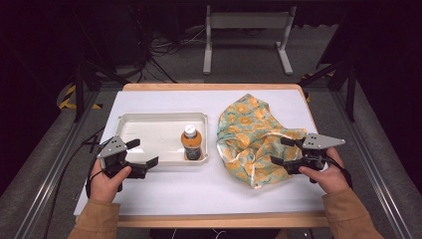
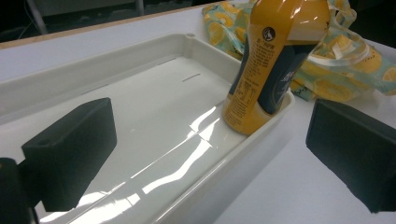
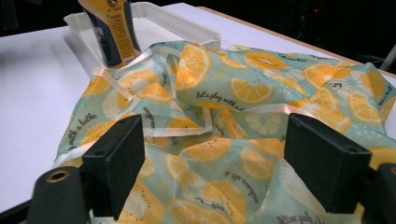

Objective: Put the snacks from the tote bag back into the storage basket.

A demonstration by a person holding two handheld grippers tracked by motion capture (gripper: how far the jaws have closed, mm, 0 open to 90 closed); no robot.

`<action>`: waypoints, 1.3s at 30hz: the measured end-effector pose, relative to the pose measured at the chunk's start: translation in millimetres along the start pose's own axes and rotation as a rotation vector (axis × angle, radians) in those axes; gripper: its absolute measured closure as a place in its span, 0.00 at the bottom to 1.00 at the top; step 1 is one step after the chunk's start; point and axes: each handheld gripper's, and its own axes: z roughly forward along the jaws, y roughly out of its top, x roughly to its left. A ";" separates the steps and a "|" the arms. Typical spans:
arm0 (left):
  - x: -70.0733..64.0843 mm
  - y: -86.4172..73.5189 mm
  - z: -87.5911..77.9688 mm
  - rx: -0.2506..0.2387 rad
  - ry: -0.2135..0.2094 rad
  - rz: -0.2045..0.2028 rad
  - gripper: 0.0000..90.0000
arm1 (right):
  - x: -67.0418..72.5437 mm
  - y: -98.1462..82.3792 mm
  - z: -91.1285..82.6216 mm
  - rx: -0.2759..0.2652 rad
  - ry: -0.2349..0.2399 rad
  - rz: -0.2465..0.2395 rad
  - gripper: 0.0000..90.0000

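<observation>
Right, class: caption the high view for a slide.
Open left tongs by tray with bottle; open right tongs over bag.

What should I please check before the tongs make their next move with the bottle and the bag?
1. Left tongs open: ok, jaws apart, straddling the tray's near rim.
2. Right tongs open: ok, jaws apart over the bag, holding nothing.
3. Bottle upright: ok, standing in the tray's near right corner, cap on.
4. Bag mouth open for loading: cannot tell, it lies crumpled.
5. Bag clear of tray: ok in the high view.
</observation>
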 end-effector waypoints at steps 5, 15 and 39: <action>2.9 -9.2 3.4 0.042 0.000 -0.003 0.03 | -1.4 -2.3 0.5 0.004 0.000 0.002 0.23; 1.6 -27.3 7.7 0.044 -0.015 -0.007 0.03 | -3.0 -8.8 2.4 0.010 -0.001 0.009 0.23; -4.4 -42.1 17.3 0.082 -0.049 0.022 0.04 | 0.7 -25.4 12.9 0.045 0.003 0.008 0.23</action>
